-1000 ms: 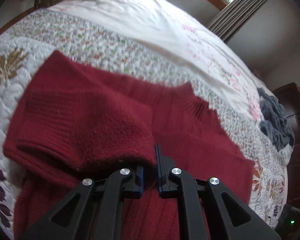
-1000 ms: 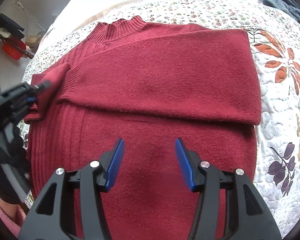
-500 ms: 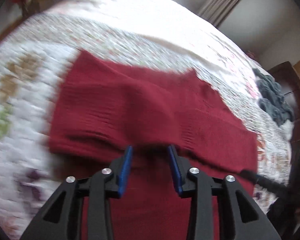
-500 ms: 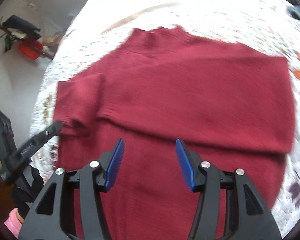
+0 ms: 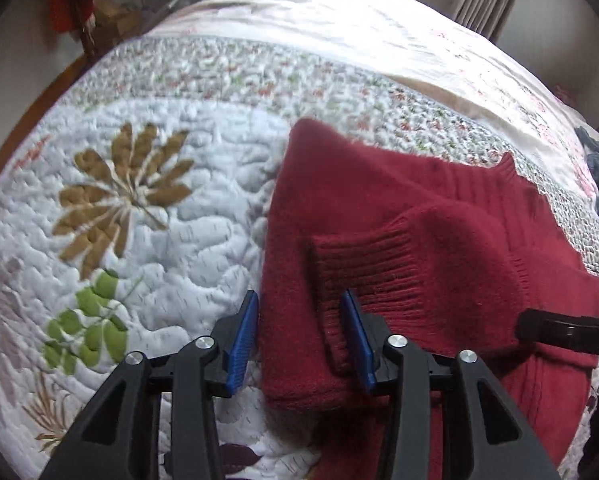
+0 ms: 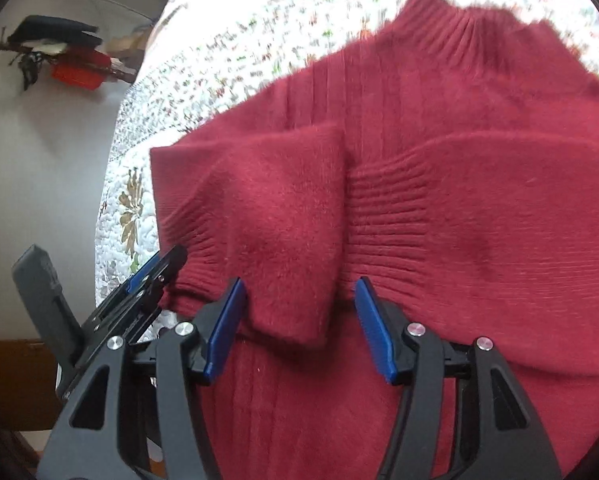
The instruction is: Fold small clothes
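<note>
Red wool sweater (image 5: 379, 208) lies flat on the quilt (image 5: 139, 240), sleeves folded in. Its long side runs away from the tongs. Left gripper (image 5: 299, 336) is spread around the side edge, nearest. Right gripper (image 6: 299, 328) is spread over the cuffs (image 6: 387, 216), pinching nothing.

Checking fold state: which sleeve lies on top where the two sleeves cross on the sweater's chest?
The sleeve ending in the ribbed cuff. It lies over the plain sleeve folded in from the left gripper's side; both grippers are open.
</note>
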The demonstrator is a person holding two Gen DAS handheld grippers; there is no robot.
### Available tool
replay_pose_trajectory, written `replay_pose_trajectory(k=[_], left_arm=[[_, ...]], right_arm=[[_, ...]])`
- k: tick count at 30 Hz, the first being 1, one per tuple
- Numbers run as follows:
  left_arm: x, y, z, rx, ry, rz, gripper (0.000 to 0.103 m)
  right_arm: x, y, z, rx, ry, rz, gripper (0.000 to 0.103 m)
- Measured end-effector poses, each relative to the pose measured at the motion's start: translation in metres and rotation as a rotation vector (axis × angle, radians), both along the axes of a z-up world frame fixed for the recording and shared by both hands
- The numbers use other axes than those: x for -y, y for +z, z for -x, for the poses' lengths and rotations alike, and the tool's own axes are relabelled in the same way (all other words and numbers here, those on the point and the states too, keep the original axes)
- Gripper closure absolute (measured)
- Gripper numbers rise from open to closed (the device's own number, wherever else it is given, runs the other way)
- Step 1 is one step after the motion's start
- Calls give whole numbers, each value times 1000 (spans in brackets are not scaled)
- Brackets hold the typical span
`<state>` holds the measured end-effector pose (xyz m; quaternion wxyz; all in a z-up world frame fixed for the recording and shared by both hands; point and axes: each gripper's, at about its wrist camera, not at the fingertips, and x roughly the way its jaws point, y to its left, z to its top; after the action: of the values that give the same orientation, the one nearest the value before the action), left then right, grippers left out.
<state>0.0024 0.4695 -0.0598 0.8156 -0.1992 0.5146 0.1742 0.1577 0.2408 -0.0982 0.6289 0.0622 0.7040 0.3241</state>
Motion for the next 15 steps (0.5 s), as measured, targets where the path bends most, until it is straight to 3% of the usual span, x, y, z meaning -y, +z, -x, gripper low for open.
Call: replay_pose_trajectory(k=[1, 2, 3, 5, 11, 15], left_arm=[[-2, 3, 2, 8, 5, 7, 58], [-4, 6, 3, 15, 11, 5, 58], [-5, 12, 6, 25, 18, -6, 59], [-8, 20, 11, 41, 28, -11, 59], [-6, 41, 6, 89, 15, 2, 59], [19, 40, -11, 81, -45, -11, 59]], right_arm=[[-3, -5, 0, -5, 4, 11, 46], [-6, -8, 1, 2, 13, 28, 53], [-8, -8, 1, 27, 28, 46, 69], [-12, -3, 4, 42, 57, 27, 87], [9, 45, 4, 146, 48, -30, 89], [40, 66, 0, 193, 8, -13, 89]])
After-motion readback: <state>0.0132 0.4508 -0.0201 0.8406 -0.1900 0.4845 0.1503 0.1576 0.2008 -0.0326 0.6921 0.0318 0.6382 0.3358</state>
